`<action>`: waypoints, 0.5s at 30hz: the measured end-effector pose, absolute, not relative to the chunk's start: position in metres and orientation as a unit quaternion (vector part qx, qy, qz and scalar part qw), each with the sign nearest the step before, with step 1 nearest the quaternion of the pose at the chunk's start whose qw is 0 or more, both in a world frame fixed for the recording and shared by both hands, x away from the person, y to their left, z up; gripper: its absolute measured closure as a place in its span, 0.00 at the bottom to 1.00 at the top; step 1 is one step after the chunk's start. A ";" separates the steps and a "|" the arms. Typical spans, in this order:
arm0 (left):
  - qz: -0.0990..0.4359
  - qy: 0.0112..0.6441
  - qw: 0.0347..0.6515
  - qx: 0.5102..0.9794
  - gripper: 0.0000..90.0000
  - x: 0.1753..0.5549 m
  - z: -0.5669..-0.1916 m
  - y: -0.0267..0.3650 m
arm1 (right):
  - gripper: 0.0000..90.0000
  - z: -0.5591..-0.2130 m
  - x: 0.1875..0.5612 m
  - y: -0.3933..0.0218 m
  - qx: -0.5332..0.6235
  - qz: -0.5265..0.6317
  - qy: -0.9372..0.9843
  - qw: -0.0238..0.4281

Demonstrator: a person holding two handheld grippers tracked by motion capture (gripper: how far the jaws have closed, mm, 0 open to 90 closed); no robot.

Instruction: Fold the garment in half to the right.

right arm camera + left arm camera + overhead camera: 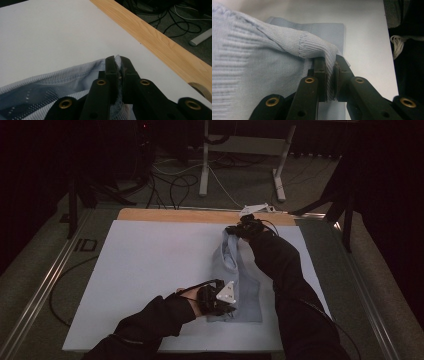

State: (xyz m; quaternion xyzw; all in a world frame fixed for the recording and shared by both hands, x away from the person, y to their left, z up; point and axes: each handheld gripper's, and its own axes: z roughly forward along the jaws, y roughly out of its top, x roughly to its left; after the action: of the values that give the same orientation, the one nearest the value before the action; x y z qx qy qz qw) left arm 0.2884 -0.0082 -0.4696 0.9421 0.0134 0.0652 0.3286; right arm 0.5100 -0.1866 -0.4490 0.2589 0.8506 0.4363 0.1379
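The light blue knitted sweater (235, 285) is lying folded on the white desk (150, 265) – soft, light, easily sagging – while the left hand-held gripper (331, 75) is pinching its near ribbed edge and the right hand-held gripper (118, 72) is clamping its far edge

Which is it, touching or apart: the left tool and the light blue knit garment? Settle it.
Touching. The left gripper view shows the left tool with its jaws shut on a fold of the light blue knit garment, the fabric pinched between the pads.
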 end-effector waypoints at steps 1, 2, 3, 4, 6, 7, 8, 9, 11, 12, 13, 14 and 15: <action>0.064 0.013 0.328 0.943 0.94 0.288 -0.471 -0.010 | 0.96 -0.450 0.510 -0.189 0.260 0.438 0.850 0.136; 0.064 0.012 0.326 0.943 0.94 0.289 -0.471 -0.011 | 0.96 -0.452 0.510 -0.192 0.259 0.437 0.850 0.136; 0.063 0.014 0.326 0.943 0.94 0.289 -0.472 -0.013 | 0.96 -0.453 0.510 -0.195 0.261 0.439 0.849 0.135; 0.062 0.014 0.326 0.943 0.94 0.289 -0.473 -0.015 | 0.96 -0.454 0.511 -0.197 0.263 0.439 0.849 0.133; 0.061 0.014 0.327 0.943 0.94 0.290 -0.475 -0.019 | 0.96 -0.456 0.512 -0.199 0.264 0.442 0.847 0.130; 0.059 0.016 0.326 0.943 0.94 0.290 -0.476 -0.021 | 0.96 -0.457 0.512 -0.200 0.265 0.443 0.847 0.129; 0.059 0.016 0.324 0.944 0.94 0.290 -0.477 -0.024 | 0.96 -0.458 0.513 -0.200 0.262 0.444 0.847 0.126; 0.060 0.018 0.323 0.944 0.94 0.290 -0.479 -0.026 | 0.96 -0.460 0.513 -0.200 0.261 0.444 0.848 0.125; 0.060 0.022 0.321 0.945 0.94 0.291 -0.482 -0.031 | 0.96 -0.463 0.515 -0.200 0.263 0.443 0.848 0.122; 0.061 0.023 0.320 0.945 0.94 0.291 -0.484 -0.033 | 0.96 -0.466 0.515 -0.200 0.266 0.442 0.848 0.120; 0.063 0.023 0.319 0.945 0.93 0.292 -0.485 -0.034 | 0.96 -0.468 0.516 -0.200 0.266 0.441 0.849 0.119; 0.063 0.026 0.317 0.946 0.93 0.293 -0.487 -0.036 | 0.96 -0.471 0.517 -0.200 0.267 0.442 0.849 0.117; 0.062 0.028 0.317 0.946 0.93 0.294 -0.488 -0.037 | 0.96 -0.473 0.518 -0.200 0.269 0.442 0.848 0.116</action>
State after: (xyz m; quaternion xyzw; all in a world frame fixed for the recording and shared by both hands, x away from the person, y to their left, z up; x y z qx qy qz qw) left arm 0.2936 -0.0374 -0.4880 0.9460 0.0278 0.0618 0.3170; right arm 0.5184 -0.1997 -0.4731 0.2690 0.8479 0.4419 0.1158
